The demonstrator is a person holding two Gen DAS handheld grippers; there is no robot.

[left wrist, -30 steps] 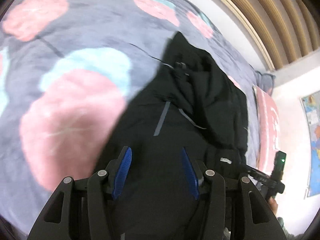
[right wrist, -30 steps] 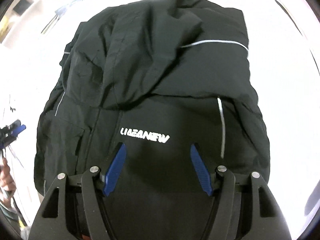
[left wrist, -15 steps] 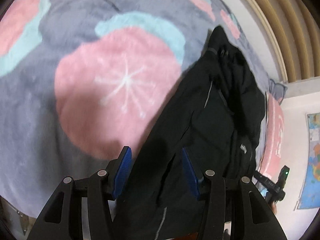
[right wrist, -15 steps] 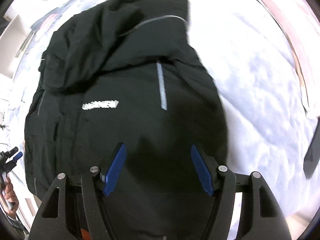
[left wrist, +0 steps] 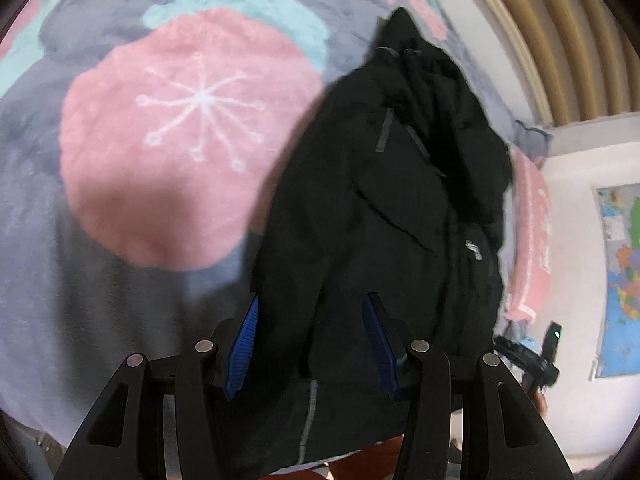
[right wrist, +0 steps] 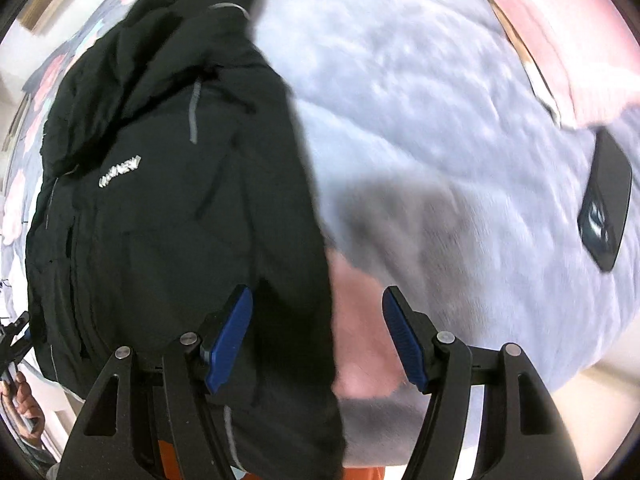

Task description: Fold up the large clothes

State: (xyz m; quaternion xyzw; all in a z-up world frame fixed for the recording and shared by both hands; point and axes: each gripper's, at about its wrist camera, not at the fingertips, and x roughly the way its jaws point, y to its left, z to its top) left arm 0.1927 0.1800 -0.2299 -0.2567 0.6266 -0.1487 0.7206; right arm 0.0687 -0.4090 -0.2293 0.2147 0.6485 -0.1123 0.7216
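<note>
A black jacket (left wrist: 392, 216) with grey reflective strips and a white chest logo lies crumpled on a grey bedspread with pink and teal flowers (left wrist: 192, 128). My left gripper (left wrist: 310, 344) is open and hovers over the jacket's near hem, with black cloth between its blue pads. In the right wrist view the jacket (right wrist: 168, 184) fills the left half. My right gripper (right wrist: 316, 340) is open over the jacket's right edge; its left pad is above the cloth and its right pad is above the bedspread (right wrist: 432, 120).
A dark phone (right wrist: 606, 204) lies on the bedspread at the right. A pink pillow (left wrist: 528, 236) lies past the jacket. The other gripper and hand show at the edge (left wrist: 532, 360). A wooden slatted headboard (left wrist: 560, 32) and a wall map (left wrist: 620, 276) stand beyond.
Both grippers have pulled back toward the jacket's near hem. The right one has swung right, so bare bedspread and the phone now show. Both stay open.
</note>
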